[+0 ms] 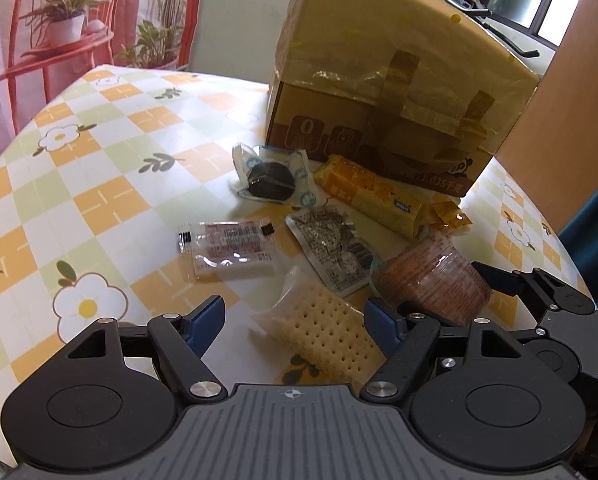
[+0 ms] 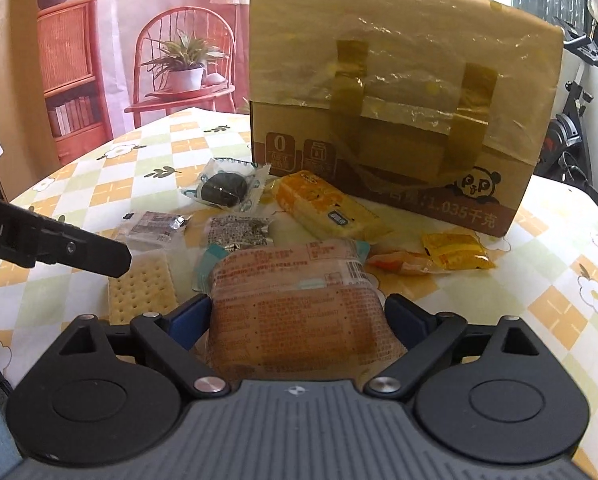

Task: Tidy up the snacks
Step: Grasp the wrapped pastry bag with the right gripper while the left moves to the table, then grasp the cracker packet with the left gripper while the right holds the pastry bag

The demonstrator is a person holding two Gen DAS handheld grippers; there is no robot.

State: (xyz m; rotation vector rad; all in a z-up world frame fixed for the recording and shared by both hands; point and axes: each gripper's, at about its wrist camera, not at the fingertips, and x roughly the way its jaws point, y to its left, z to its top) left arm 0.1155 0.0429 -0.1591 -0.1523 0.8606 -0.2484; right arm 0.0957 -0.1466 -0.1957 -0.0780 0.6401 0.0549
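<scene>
Left gripper (image 1: 295,316): blk arms, blue pads, silver screws, grey body.

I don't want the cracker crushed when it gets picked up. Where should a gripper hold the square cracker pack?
Probably by the clear wrapper tail of the cracker pack, coming from above: the pack lies flat, and only that loose end offers film without biscuit.

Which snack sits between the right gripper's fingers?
The big orange-brown packet: it lies between the right gripper's open fingers. The cracker, dark cookie and yellow bar all lie outside them.
</scene>
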